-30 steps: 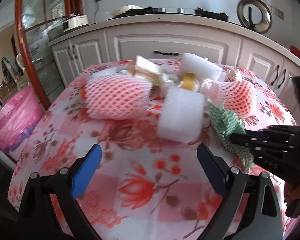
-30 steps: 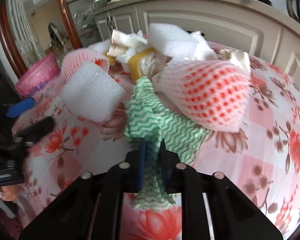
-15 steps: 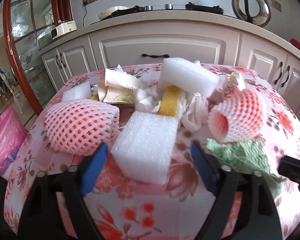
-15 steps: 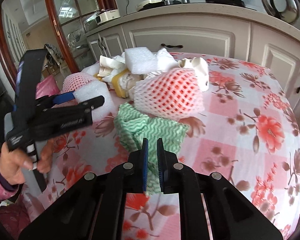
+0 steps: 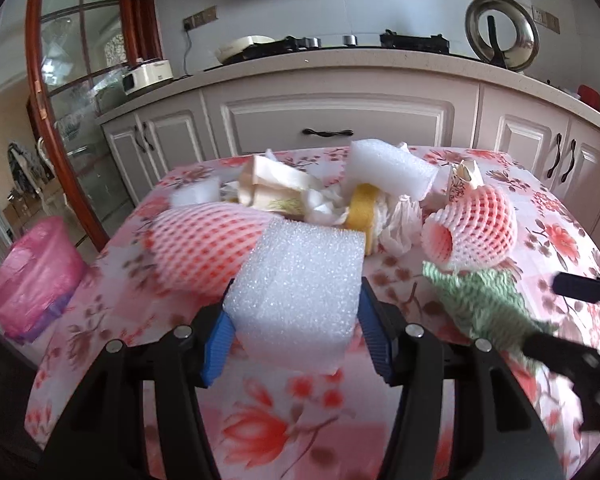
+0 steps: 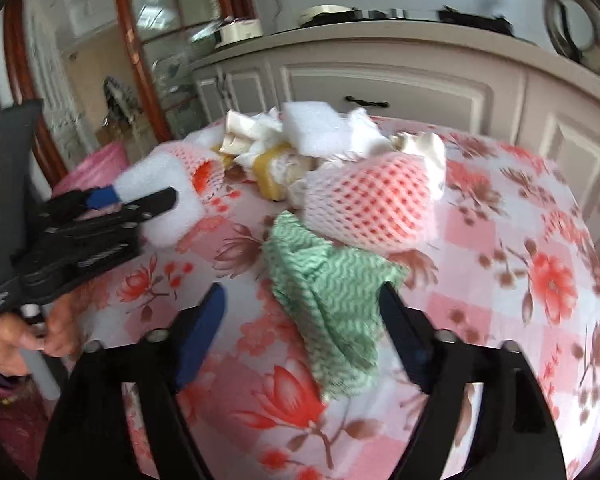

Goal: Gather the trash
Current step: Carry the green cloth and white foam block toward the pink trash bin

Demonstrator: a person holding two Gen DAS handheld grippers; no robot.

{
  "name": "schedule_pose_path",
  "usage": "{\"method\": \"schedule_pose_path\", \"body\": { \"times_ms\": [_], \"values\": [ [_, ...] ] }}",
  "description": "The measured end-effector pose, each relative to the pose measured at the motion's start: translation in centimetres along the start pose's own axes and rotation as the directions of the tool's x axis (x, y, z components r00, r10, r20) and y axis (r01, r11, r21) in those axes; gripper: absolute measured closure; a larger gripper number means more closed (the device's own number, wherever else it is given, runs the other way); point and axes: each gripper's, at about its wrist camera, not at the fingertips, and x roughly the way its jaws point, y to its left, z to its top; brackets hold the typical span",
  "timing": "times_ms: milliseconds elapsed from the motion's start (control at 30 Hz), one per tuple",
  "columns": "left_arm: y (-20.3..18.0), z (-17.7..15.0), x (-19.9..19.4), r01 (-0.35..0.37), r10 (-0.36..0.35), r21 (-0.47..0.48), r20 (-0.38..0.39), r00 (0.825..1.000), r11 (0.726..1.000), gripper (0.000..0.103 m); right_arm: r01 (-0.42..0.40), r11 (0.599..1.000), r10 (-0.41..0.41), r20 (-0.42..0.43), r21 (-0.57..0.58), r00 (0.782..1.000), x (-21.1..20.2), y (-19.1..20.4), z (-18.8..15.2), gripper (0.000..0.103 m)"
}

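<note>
A white foam block [image 5: 300,280] sits between the blue pads of my left gripper [image 5: 296,320], whose jaws are closing and touch both of its sides. The right wrist view shows that same gripper [image 6: 140,196] clamped on the block [image 6: 160,188] at the left. The jaws of my right gripper [image 6: 300,296] are opening. A crumpled green cloth [image 6: 324,288] lies loose on the tablecloth between its fingers, against the right one. Behind it is a pile of trash with two pink foam nets [image 5: 204,248] [image 5: 476,228], a yellow sponge [image 5: 364,208] and another white foam piece [image 5: 388,168].
The floral tablecloth [image 5: 300,420] covers a round table. A pink-lined bin [image 5: 32,276] stands on the floor at its left. Kitchen cabinets [image 5: 332,120] and a counter run behind. A person's hand [image 6: 40,332] holds the left gripper's handle.
My left gripper moved up to the white foam block and closed its pads onto it. My right gripper opened and let go of the green cloth, which now lies on the table.
</note>
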Motion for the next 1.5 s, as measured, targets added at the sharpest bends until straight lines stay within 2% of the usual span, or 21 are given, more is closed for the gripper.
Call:
{"method": "schedule_pose_path", "body": {
  "times_ms": [133, 200, 267, 300, 367, 667, 867, 1100, 1267, 1500],
  "values": [
    [1.6, -0.9, -2.1, -0.025, 0.026, -0.032, 0.014, 1.000, 0.999, 0.048, 0.018, 0.999, -0.020, -0.037, -0.036, 0.999, 1.9, 0.6, 0.6, 0.049],
    [2.4, -1.2, -2.7, -0.029, 0.030, -0.049, 0.012, 0.999, 0.998, 0.048, 0.053, 0.997, -0.058, -0.082, -0.058, 0.995, 3.3, 0.6, 0.4, 0.058],
    [3.1, -1.3, -3.0, -0.028, 0.028, -0.066, 0.002, 1.000, 0.997, 0.048, 0.063, 0.995, -0.074, -0.141, -0.082, 0.987, 4.6, 0.7, 0.0, 0.081],
    [3.5, -1.5, -3.2, -0.029, 0.029, -0.075, -0.001, 1.000, 0.997, 0.048, 0.059, 0.995, -0.071, -0.156, -0.085, 0.985, 4.8, 0.7, -0.3, 0.087],
    [4.2, -1.7, -3.5, -0.033, 0.033, -0.091, -0.003, 0.999, 0.995, 0.048, 0.018, 0.997, -0.027, -0.135, -0.069, 0.990, 4.1, 1.0, -0.4, 0.093],
    [5.4, -2.0, -6.4, -0.020, 0.027, -0.122, 0.053, 0.998, 0.992, 0.048, -0.054, 0.993, 0.053, -0.011, -0.105, 0.999, -0.9, 5.6, 1.1, 0.093],
    [8.1, -3.1, -9.4, -0.053, 0.066, -0.146, 0.083, 0.994, 0.988, 0.048, -0.077, 0.985, 0.086, 0.049, -0.154, 0.995, -2.5, 9.5, 3.0, 0.093],
    [13.4, -5.0, -11.8, -0.129, 0.148, -0.207, 0.082, 0.986, 0.970, 0.048, -0.157, 0.966, 0.173, 0.058, -0.207, 0.983, -1.8, 15.7, 4.4, 0.093],
    [17.5, -6.1, -12.5, -0.168, 0.190, -0.264, 0.061, 0.980, 0.950, 0.047, -0.244, 0.934, 0.260, 0.028, -0.261, 0.965, 0.4, 20.7, 6.0, 0.093],
    [23.9, -6.4, -12.9, -0.254, 0.283, -0.344, 0.038, 0.958, 0.904, 0.047, -0.324, 0.870, 0.355, 0.016, -0.371, 0.935, 3.6, 27.9, 9.7, 0.093]
  ]
}}
